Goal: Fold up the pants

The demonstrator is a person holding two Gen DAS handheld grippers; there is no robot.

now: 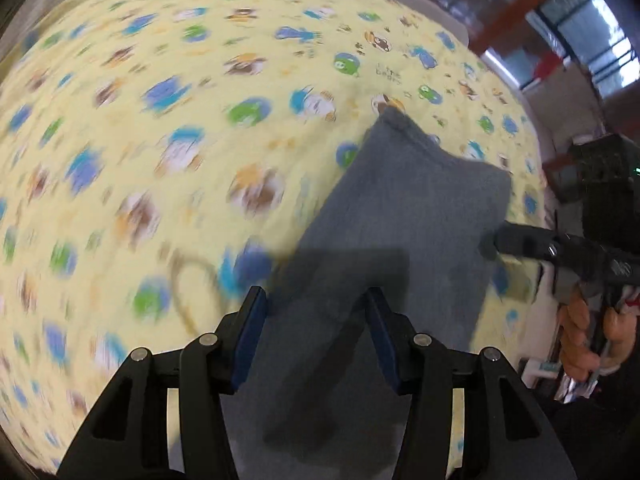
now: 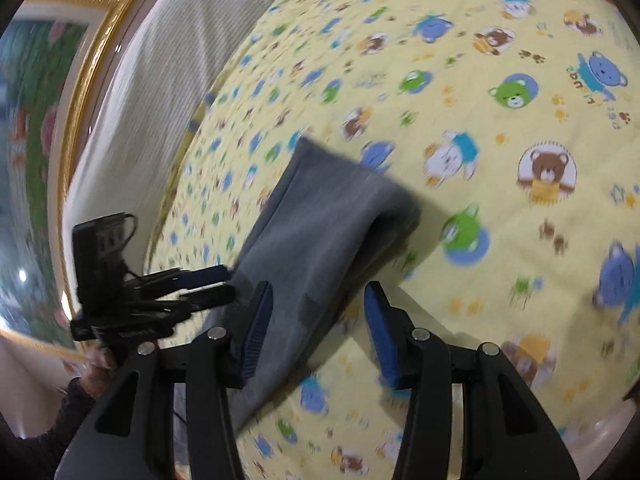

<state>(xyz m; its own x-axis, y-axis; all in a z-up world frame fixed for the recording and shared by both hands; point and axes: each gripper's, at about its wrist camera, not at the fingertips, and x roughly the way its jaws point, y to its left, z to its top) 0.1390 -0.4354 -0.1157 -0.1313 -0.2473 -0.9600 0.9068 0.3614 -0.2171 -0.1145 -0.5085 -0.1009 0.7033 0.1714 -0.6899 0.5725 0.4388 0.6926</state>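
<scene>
The grey pants lie as a folded strip on the yellow bear-print blanket; the same pants show in the right wrist view. My left gripper is open above the near part of the pants, with cloth between its fingers below. My right gripper is open over the pants' near edge, empty. The right gripper also shows at the pants' right edge in the left wrist view. The left gripper shows at the left in the right wrist view.
The blanket covers a bed. A striped white pillow or bolster lies at the far left, beside a gold-framed picture. Windows and furniture stand beyond the bed.
</scene>
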